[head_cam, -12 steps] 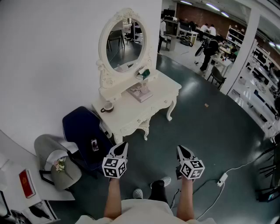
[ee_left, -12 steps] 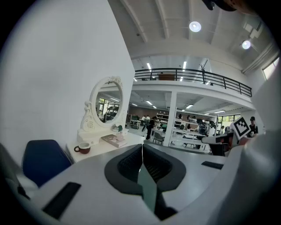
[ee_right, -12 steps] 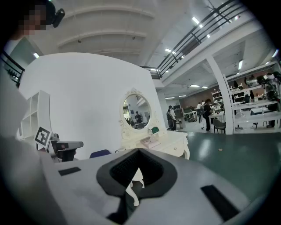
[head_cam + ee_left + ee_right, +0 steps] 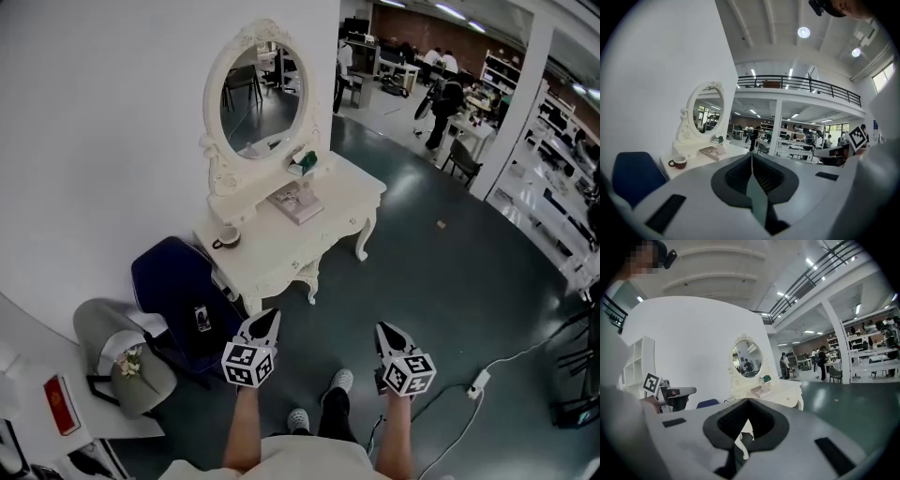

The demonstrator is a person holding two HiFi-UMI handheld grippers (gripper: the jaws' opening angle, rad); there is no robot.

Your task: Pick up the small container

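Note:
The small green container (image 4: 305, 161) stands on the white dressing table (image 4: 272, 244) just under the oval mirror (image 4: 261, 94), far ahead of both grippers. It also shows as a green spot in the left gripper view (image 4: 720, 138) and the right gripper view (image 4: 767, 378). My left gripper (image 4: 265, 322) and right gripper (image 4: 386, 333) are held side by side over the dark floor, well short of the table. The left gripper's (image 4: 752, 154) jaws meet with nothing between them, and so do the right gripper's (image 4: 748, 401).
On the table lie a brown cup (image 4: 228, 237) and a magazine (image 4: 295, 202). A blue chair (image 4: 178, 281) and a grey chair (image 4: 122, 361) stand left of the table. A cable with a power strip (image 4: 478, 382) lies on the floor at right. People and desks fill the far hall (image 4: 448, 98).
The person's feet have shifted a little and the view has moved slightly. Both grippers stay side by side and shut.

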